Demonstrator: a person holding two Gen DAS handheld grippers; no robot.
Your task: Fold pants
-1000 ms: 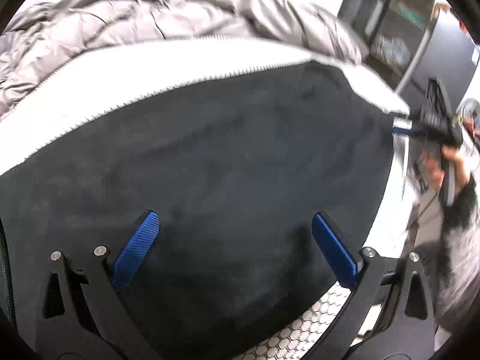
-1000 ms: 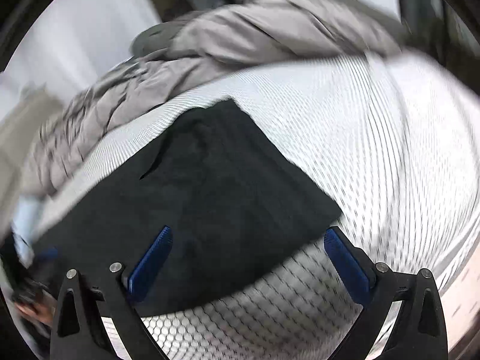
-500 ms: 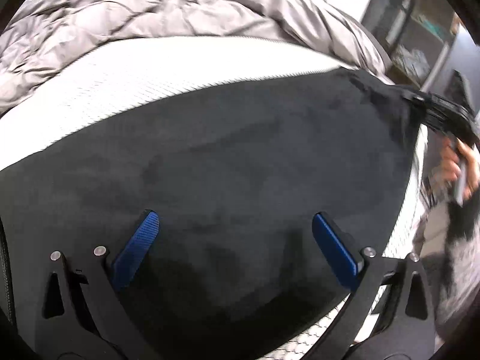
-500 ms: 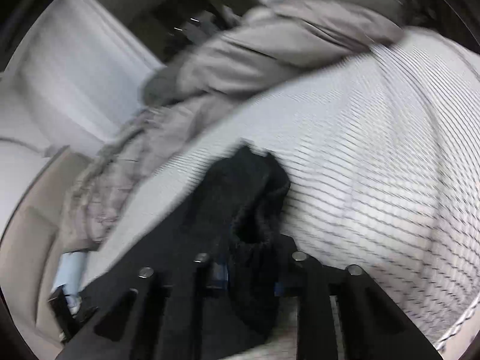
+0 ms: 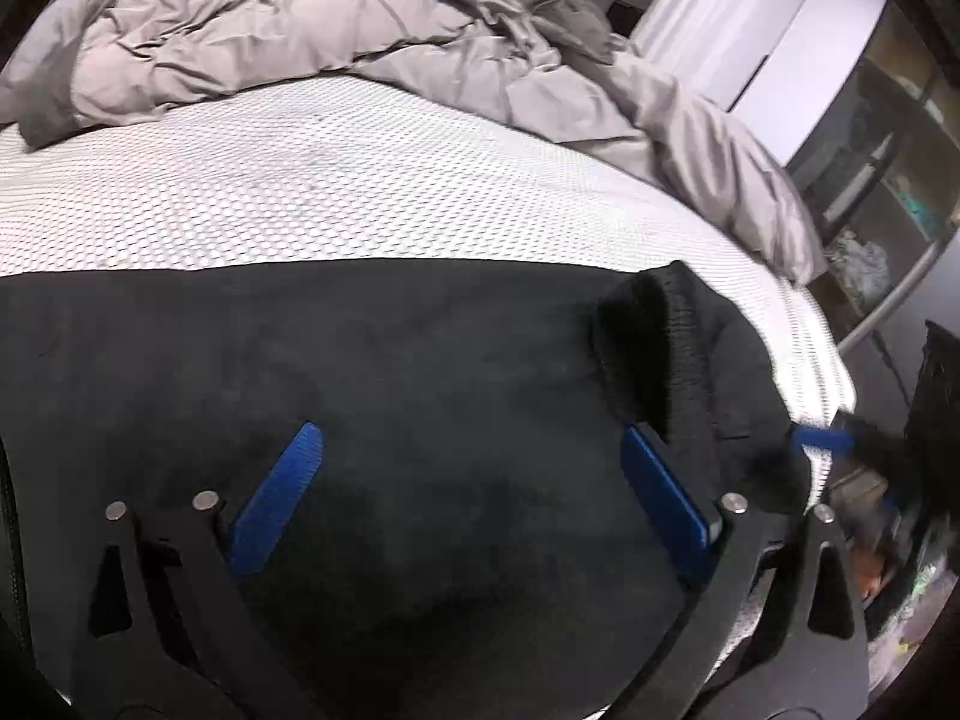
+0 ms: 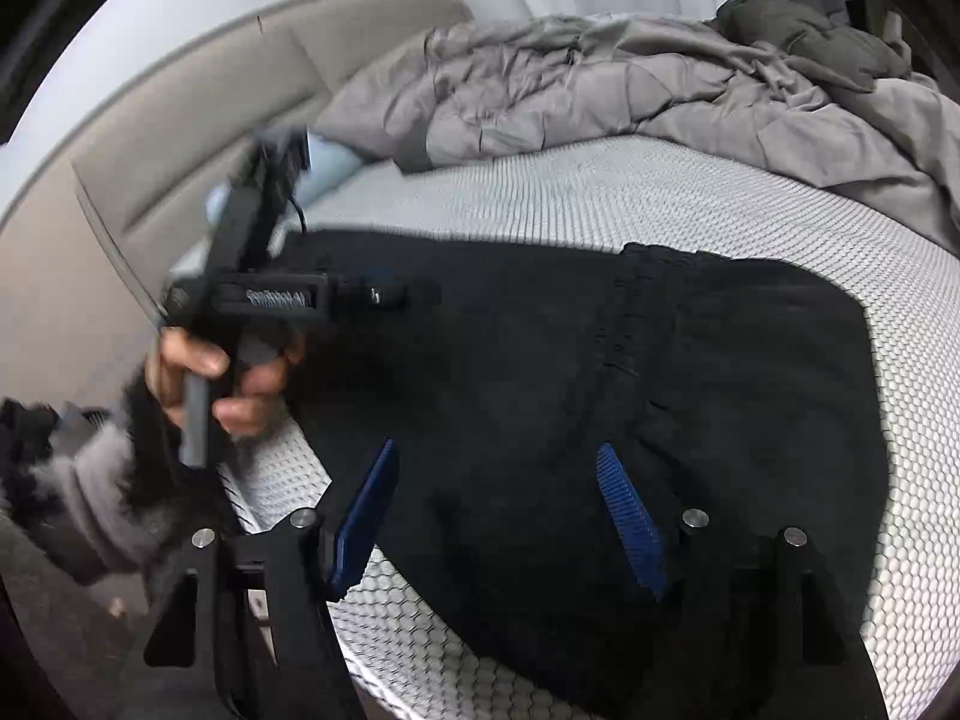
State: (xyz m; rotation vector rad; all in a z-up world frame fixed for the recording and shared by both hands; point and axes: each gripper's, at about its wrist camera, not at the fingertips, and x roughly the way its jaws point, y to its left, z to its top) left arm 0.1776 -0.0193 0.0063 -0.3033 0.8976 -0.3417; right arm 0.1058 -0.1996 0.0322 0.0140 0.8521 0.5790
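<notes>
A: Since the earlier view, the right gripper [image 6: 498, 516] has let go of the bunched corner it pinched; its jaws have just been opening and now stand apart over the black pants [image 6: 540, 372], gripping nothing.

B: And the left gripper [image 5: 474, 498]?

A: Wide open, empty, poised above the same cloth. The pants lie flat on the white mattress [image 5: 300, 180], waistband [image 5: 636, 348] doubled back at the right.

B: Advice for the step?

A: Judged: seize both layers at the fold edge, lift evenly, keep edges aligned.

B: Count?

A: 1 pair of pants, 2 grippers, 1 grey duvet [image 5: 300, 30], 1 hand [image 6: 228, 384] visible.
</notes>
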